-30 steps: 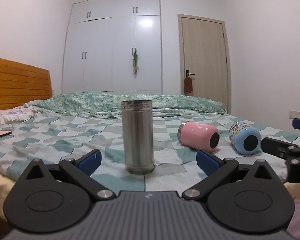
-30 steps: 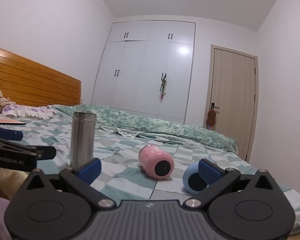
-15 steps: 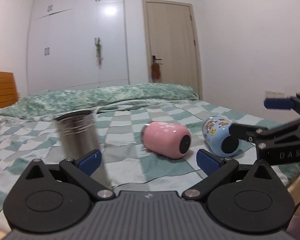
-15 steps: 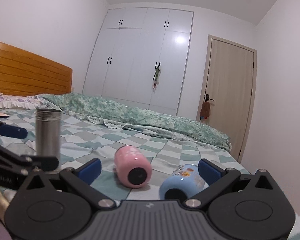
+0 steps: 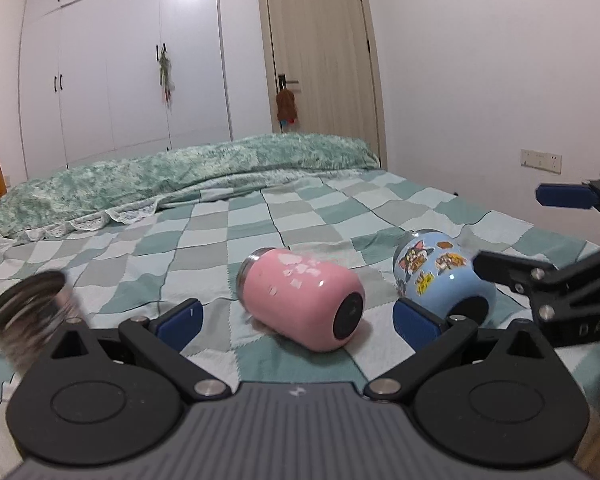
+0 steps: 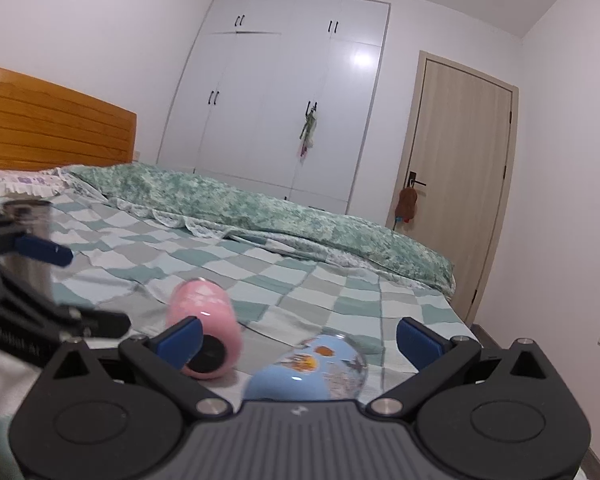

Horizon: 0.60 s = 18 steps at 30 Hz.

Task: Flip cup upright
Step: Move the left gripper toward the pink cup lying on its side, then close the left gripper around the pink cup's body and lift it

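A pink cup lies on its side on the checked bedspread, base toward me, in front of and between the fingers of my open, empty left gripper. A blue cartoon cup lies on its side to its right. In the right wrist view the blue cup lies between the fingers of my open right gripper, close in, and the pink cup lies by the left fingertip. A steel cup stands upright at the left.
A rumpled green quilt lies along the far side of the bed. A wooden headboard is at the left. White wardrobe and a door are behind. The bed edge is on the right near the wall.
My left gripper has swung right, from the steel cup to the pink cup. My right gripper has moved forward and right, so the blue cup sits between its fingers.
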Available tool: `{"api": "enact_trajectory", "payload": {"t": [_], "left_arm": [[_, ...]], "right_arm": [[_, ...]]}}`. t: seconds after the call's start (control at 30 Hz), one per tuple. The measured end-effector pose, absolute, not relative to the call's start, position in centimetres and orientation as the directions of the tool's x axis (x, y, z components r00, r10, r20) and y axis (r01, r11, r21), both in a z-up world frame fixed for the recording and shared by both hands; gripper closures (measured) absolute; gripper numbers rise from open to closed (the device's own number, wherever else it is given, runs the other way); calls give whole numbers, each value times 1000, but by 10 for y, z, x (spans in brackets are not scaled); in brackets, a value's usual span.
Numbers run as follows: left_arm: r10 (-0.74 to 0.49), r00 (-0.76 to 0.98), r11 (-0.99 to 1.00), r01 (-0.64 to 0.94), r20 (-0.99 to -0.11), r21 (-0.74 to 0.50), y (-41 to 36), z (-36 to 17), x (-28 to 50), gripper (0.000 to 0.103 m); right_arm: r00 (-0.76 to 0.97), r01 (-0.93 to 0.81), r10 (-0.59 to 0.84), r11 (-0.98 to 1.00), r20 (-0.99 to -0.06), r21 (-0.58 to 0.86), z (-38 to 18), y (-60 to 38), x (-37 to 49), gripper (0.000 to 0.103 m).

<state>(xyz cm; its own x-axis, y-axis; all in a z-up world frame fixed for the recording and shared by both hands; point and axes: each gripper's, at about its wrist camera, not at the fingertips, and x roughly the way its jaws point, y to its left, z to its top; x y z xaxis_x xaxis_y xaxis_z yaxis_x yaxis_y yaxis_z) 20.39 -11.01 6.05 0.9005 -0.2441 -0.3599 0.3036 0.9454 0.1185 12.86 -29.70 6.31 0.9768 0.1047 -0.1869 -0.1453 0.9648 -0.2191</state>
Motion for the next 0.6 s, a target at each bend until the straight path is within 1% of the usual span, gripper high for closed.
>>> {"api": "enact_trajectory", "payload": {"t": [0.13,0.27,0.43,0.6], "left_arm": [[-205,882,955,274,-424,110,-126,71,230,0],[-152,850,970,227,-505,91,-142,80,263,0],[-83,776,986,156,-625,63,-159,78,308,0],[-22,689,998,60,-725,26,-165,68,348,0]], "right_arm": [[975,-131,85,967,-204,-219,63,-324,152,0],[970,-132,86,972,-229,-194,69,-353,173,0],[947,-170,134,980,-291,-101,72,-390,211,0],[931,-206,189,978,-312,-22,61,-413,244,0]]}}
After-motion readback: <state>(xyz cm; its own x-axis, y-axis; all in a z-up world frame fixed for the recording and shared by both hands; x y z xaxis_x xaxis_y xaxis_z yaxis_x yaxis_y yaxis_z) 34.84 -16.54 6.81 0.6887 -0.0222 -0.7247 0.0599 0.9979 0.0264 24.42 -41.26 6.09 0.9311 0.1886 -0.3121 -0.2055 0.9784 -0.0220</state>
